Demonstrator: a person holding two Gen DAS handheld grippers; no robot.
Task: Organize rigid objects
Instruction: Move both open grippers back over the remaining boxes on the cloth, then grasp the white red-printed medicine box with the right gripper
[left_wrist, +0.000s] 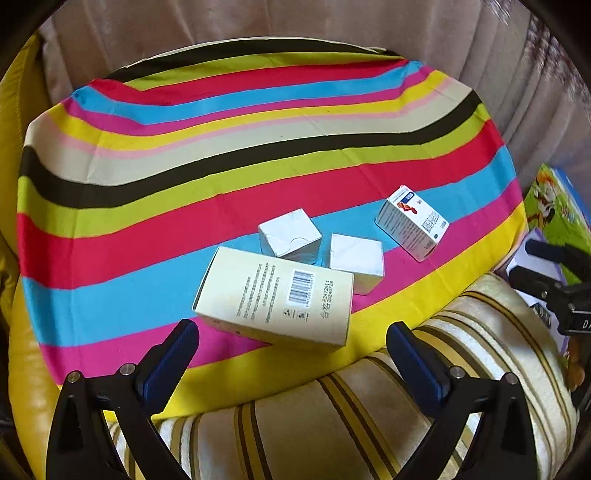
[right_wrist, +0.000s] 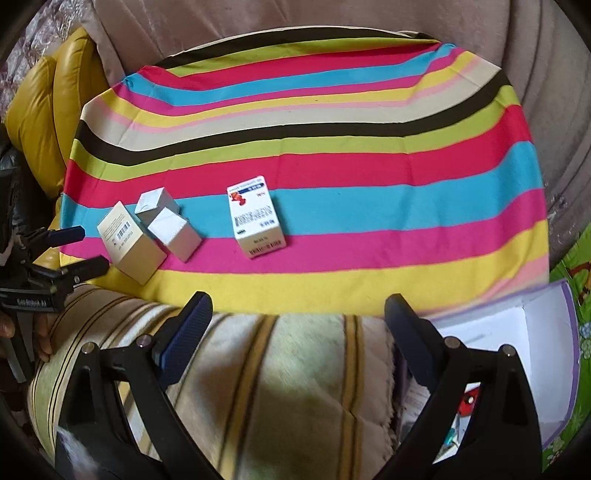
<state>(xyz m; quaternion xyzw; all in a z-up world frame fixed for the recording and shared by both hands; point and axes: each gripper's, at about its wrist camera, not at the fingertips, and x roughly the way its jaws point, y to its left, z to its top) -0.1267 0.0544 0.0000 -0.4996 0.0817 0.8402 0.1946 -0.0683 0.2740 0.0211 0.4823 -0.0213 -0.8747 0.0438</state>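
Striped cloth (left_wrist: 258, 122) in red, blue, pink, yellow and green is covering a soft seat, and four small cartons are lying on it. Nearest the left gripper (left_wrist: 291, 334) a cream box (left_wrist: 273, 299) with a barcode is lying flat, its near edge just ahead of the fingertips. Behind it two plain white boxes (left_wrist: 290, 236) are sitting side by side, touching or nearly touching each other and the cream box. Off to their right, apart from the cluster, a printed white box (left_wrist: 412, 221) with red and blue marks is lying tilted on the blue and pink stripes.

Both sets of jaws are standing wide open and gripping nothing. The right gripper (right_wrist: 299, 314) is hovering over a yellow-striped cushion (right_wrist: 258, 369) at the cloth's near edge, the printed box ahead of it. Beside its right finger an open purple-edged box (right_wrist: 546, 332) is sitting with small items inside, too blurred to identify.
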